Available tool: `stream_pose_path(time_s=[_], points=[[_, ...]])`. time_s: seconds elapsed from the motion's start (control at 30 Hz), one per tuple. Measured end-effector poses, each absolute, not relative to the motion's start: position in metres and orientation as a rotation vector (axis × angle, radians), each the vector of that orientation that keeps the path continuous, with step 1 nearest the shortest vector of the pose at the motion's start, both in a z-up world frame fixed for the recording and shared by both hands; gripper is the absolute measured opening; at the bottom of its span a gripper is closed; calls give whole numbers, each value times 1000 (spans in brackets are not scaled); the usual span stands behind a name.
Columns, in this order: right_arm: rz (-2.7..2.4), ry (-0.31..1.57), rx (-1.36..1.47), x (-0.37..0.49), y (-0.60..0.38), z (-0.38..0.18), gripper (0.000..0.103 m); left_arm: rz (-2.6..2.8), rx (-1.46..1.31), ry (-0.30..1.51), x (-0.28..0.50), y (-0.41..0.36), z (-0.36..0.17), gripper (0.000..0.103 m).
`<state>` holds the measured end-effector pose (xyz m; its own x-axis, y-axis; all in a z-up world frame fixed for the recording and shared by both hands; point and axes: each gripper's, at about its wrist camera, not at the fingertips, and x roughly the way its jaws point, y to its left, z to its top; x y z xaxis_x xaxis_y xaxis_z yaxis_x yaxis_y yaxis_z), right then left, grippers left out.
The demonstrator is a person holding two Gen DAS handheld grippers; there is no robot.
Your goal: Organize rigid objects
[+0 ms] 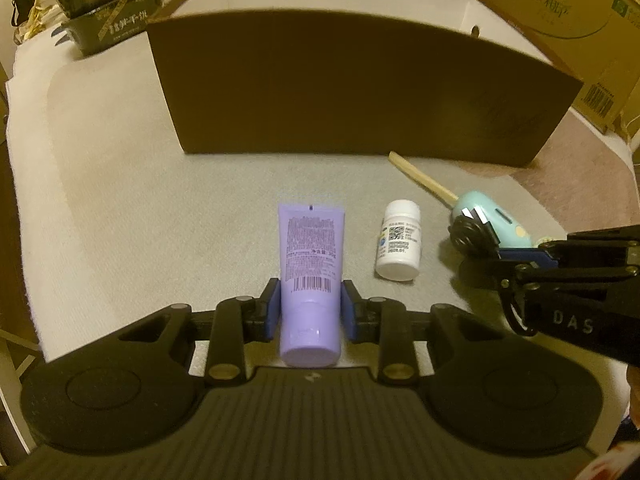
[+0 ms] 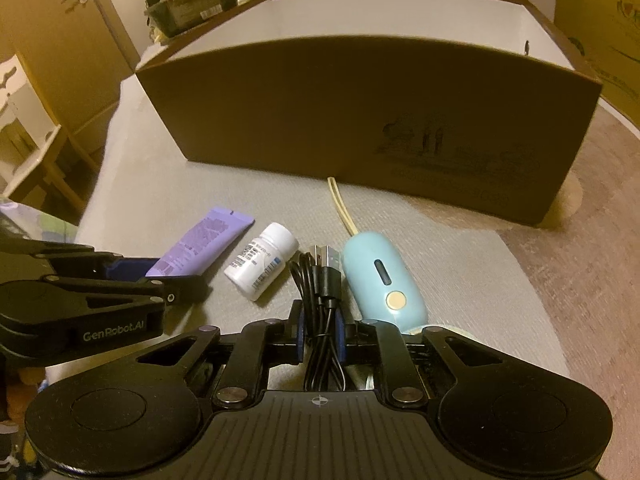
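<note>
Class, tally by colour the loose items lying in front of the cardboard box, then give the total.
Purple: 1, purple plastic tube
White: 1, white pill bottle
Black: 1, coiled black USB cable
Light blue: 1, light blue oval gadget
Total: 4

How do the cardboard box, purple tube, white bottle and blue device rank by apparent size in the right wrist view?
1. cardboard box, clearly largest
2. blue device
3. purple tube, partly hidden, so close to the device
4. white bottle
</note>
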<state>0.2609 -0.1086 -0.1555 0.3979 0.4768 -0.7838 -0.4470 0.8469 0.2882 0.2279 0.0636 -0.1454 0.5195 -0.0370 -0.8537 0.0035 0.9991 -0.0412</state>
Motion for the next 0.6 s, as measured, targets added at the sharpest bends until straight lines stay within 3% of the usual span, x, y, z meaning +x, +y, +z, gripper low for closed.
stream_pose_path(time_s=[0.6], points=[[574, 992, 87, 256, -131, -137, 15, -34, -32, 1075, 240, 61, -153, 31]])
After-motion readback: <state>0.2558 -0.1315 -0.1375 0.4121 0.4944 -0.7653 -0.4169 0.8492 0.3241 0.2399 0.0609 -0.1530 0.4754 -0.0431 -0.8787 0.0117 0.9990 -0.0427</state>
